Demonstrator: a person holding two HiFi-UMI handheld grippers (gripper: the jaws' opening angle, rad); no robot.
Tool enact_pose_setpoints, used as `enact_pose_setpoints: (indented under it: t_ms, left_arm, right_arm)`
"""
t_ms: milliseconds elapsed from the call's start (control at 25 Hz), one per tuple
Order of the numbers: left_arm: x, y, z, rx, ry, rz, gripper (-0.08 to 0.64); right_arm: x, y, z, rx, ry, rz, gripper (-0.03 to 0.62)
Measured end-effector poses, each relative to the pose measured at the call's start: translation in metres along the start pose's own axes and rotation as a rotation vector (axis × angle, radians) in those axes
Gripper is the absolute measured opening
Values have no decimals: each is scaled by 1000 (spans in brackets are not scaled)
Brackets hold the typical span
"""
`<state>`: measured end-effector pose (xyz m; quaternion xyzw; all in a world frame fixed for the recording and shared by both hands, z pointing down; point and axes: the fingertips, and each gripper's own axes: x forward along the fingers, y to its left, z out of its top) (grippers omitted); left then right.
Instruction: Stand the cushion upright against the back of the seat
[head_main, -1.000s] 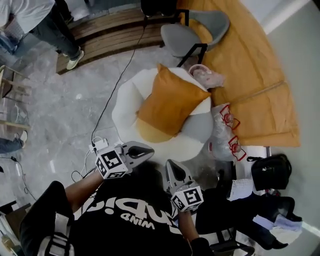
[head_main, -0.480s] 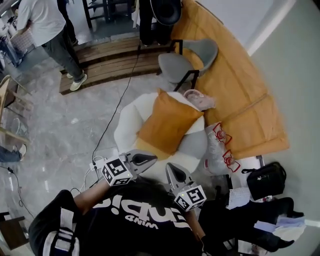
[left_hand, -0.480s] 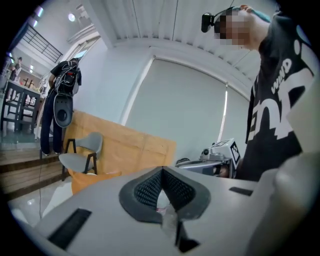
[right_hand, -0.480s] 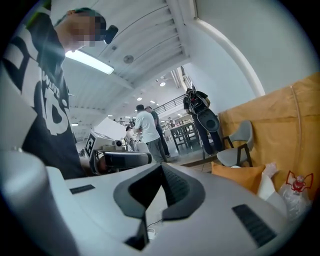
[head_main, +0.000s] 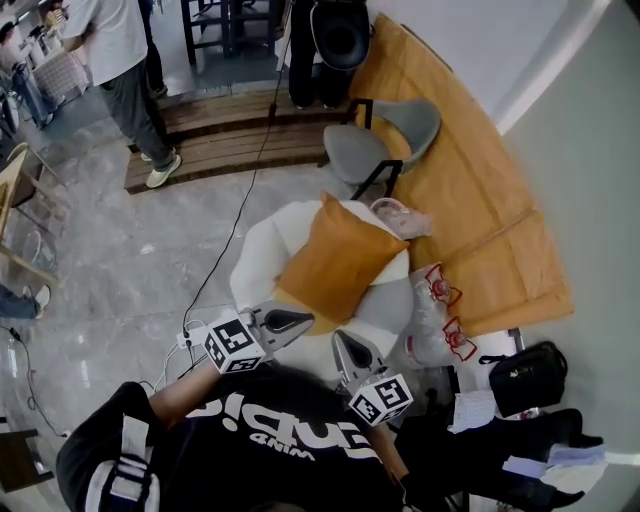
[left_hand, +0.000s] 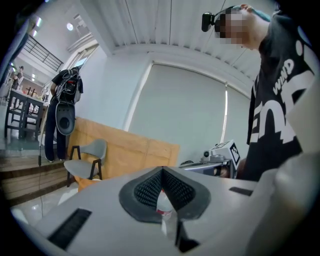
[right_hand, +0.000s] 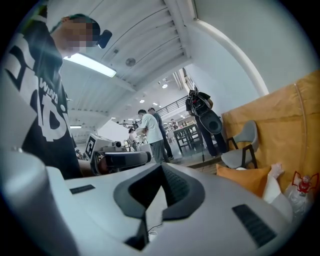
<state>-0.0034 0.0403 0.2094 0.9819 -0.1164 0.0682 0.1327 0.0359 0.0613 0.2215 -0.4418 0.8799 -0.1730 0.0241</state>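
Observation:
An orange cushion (head_main: 338, 262) leans upright against the back of a round white seat (head_main: 262, 262) in the head view; its top edge (right_hand: 246, 179) also shows in the right gripper view. My left gripper (head_main: 296, 320) is held near my chest, just short of the seat's near rim, jaws shut and empty (left_hand: 162, 186). My right gripper (head_main: 343, 344) is beside it, also shut with nothing held (right_hand: 156, 186). Both are apart from the cushion.
A grey chair (head_main: 375, 145) stands beyond the seat by a tan wall panel (head_main: 470, 190). A plastic bag with bottles (head_main: 437, 315) lies to the seat's right, a black bag (head_main: 525, 375) further right. A cable (head_main: 240, 215) runs over the floor. A person (head_main: 120, 70) stands at far left.
Both grippers have risen a little toward my chest. The view has shifted so more of the room beyond the seat shows. The cushion has kept its place on the seat.

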Motion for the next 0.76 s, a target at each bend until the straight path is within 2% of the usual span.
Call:
enact_pose_setpoints:
  t_ms: [760]
  left_arm:
    - [-22, 13, 9, 16, -29, 68, 6]
  right_arm:
    - [5, 16, -5, -7, 14, 28, 20]
